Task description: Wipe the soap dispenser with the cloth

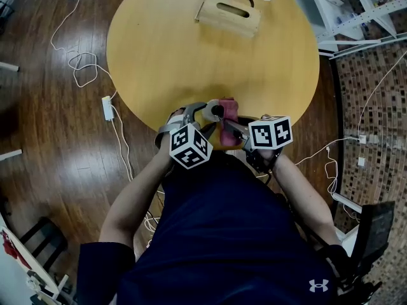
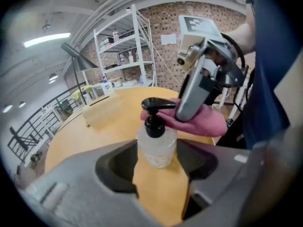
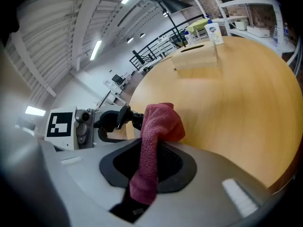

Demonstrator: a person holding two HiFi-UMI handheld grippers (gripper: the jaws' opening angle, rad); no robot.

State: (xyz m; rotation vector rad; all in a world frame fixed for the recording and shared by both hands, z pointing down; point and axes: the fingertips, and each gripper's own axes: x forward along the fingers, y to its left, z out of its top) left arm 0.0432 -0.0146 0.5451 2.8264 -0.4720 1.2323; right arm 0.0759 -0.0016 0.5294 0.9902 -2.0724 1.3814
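Soap dispenser (image 2: 156, 148) translucent, cloth (image 2: 203, 122) beside pump (image 2: 155, 104)

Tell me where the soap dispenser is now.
In the left gripper view the soap dispenser sits between the jaws of the left gripper at the table's near edge, the pink cloth beside its pump.

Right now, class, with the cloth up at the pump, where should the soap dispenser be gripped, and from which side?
Grip the soap dispenser by its clear round body, below the black pump, coming from the side opposite the cloth. The body is upright with even sides; the spout juts out and the cloth crowds the top.
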